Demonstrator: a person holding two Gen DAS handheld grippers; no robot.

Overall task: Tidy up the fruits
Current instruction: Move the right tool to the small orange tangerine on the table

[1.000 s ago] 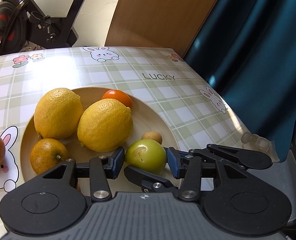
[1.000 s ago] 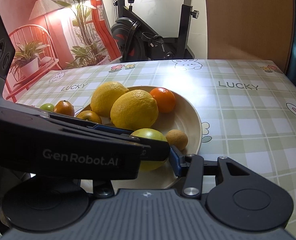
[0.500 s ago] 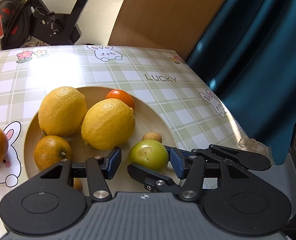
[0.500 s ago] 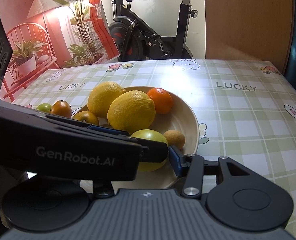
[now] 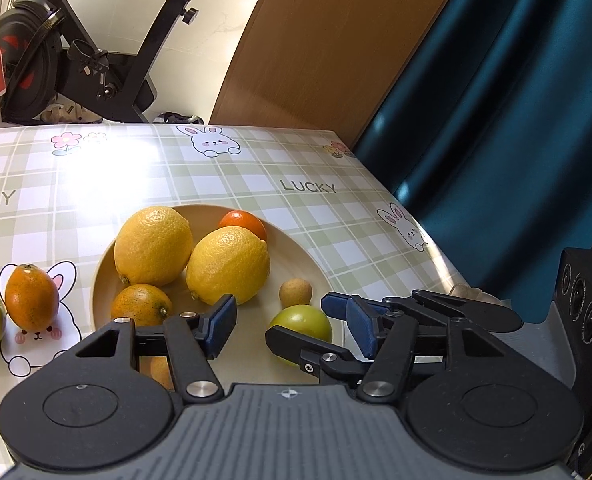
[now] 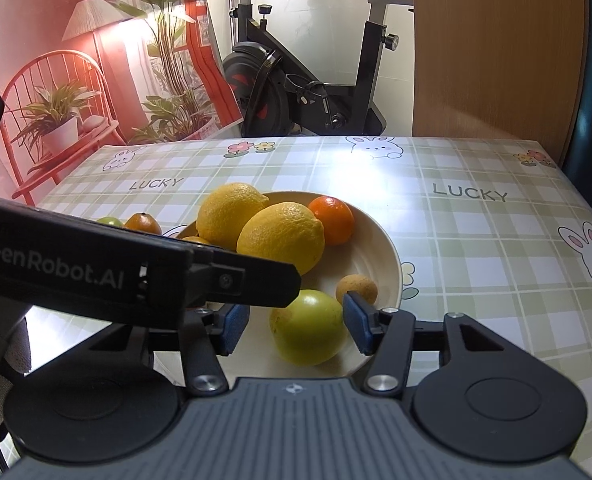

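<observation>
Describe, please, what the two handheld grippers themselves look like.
Both the left gripper and right gripper are matte black, with ribbed grey bases, round discs at both sides, silver screws and blue finger pads. White "GenRobot.AI" lettering marks the left one's side.

The glossy, smooth tablecloth point(image 5: 224, 176) glares around the matt beige bowl point(image 6: 384, 256), in which the pebbled-skinned lemons point(image 5: 228, 266) lie beside a smooth, shiny green fruit point(image 6: 310, 330), under a matt black plastic gripper arm point(image 6: 136, 276).
</observation>
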